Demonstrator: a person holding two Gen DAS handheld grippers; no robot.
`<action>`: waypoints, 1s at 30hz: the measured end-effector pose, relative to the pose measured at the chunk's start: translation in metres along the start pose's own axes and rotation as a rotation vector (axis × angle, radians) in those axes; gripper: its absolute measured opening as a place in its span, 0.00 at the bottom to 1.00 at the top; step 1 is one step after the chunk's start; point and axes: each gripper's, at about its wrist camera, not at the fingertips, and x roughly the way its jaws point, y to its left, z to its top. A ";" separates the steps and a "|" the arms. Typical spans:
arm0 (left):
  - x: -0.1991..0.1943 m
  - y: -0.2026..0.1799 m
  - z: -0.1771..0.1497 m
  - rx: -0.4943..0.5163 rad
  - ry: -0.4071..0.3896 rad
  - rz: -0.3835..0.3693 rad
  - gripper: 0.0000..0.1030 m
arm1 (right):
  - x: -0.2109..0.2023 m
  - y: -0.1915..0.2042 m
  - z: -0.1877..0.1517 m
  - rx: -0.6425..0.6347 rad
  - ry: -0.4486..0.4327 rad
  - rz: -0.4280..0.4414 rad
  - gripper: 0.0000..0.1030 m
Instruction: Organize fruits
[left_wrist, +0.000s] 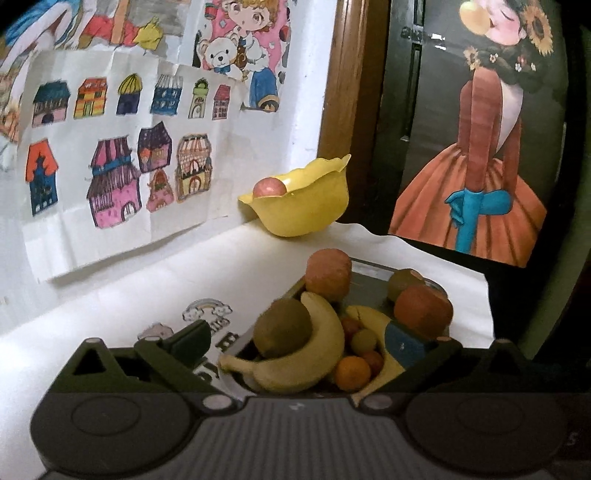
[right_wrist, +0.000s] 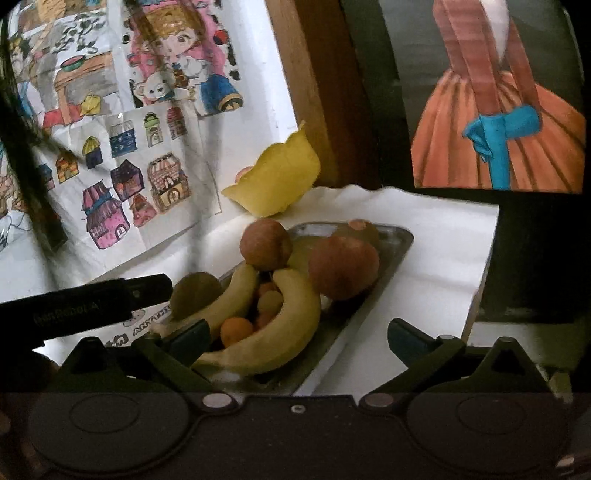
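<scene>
Metal tray (right_wrist: 391, 243) holds bananas (right_wrist: 273, 332) and apples; yellow bowl (left_wrist: 306, 206) holds one apple (left_wrist: 269, 187); both grippers' fingers apart.

— How is the light from where you hold your claws?

— Dim and uneven. On my left camera the white wall (left_wrist: 303, 110) glows brightest beside the wooden frame (left_wrist: 343, 92), and the tablecloth (left_wrist: 129, 295) is pale and washed out.

— Any shadows?

— Yes: the right view is darker, with a broad shadow across the drawings (right_wrist: 147, 147) and black corners from the fisheye lens.

— Is it sharp?

— No. The fruit on the metal tray (right_wrist: 399, 240) is soft, the bananas (right_wrist: 280, 332) blurred, and straight edges bend near the rims. My own gripper bodies at the bottom are murky.
</scene>
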 end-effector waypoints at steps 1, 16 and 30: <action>-0.001 0.002 -0.004 -0.012 -0.003 -0.010 0.99 | -0.001 -0.001 -0.004 0.012 -0.003 0.007 0.99; -0.048 0.032 -0.042 -0.090 -0.085 -0.090 0.99 | -0.042 0.016 -0.056 0.012 -0.197 0.070 0.99; -0.217 0.042 -0.085 -0.047 -0.224 -0.006 0.99 | -0.192 0.082 -0.113 -0.090 -0.310 -0.093 0.99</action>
